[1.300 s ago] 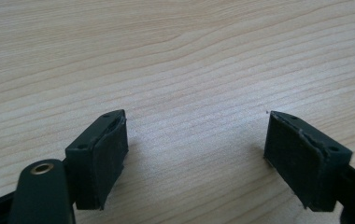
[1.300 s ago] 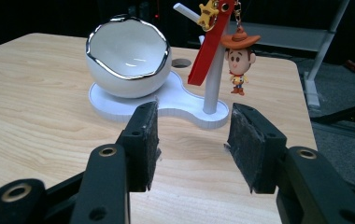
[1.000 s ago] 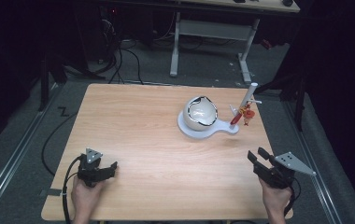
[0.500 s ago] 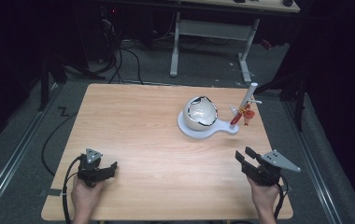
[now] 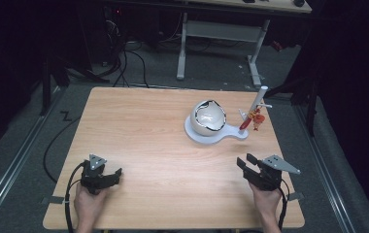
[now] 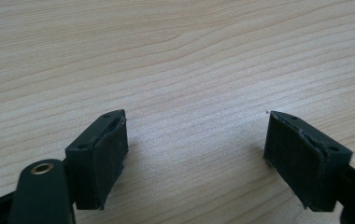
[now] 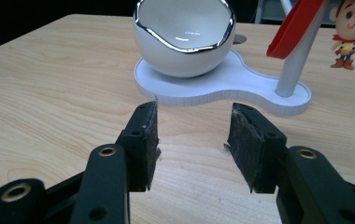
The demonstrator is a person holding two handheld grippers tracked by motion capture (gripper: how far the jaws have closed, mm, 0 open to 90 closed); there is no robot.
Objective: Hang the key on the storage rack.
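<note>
A white egg-shaped bowl point(image 5: 209, 117) point(image 7: 184, 35) with a silver rim sits on a flat white base point(image 5: 226, 135) point(image 7: 231, 84) toward the table's right rear. From the base's tail rises a white post point(image 5: 256, 101) point(image 7: 293, 63) bearing a red piece point(image 7: 291, 29), and a small cowboy figure point(image 5: 258, 118) point(image 7: 349, 23) hangs beside it. My right gripper point(image 5: 245, 162) point(image 7: 192, 144) rests near the front right, open, aimed at the bowl, nothing between its pads. At the front left my left gripper point(image 5: 117, 174) point(image 6: 196, 154) stands open wide over bare wood.
The wooden table point(image 5: 143, 131) has a broad bare stretch between the grippers and the bowl. Cables point(image 5: 129, 58) lie on the dark floor behind, along with a white desk frame point(image 5: 219, 34). Each hand sits close to the table's front edge.
My right gripper has shifted left and slightly lower, from the table's right edge inward over the wood. The left gripper has stayed put.
</note>
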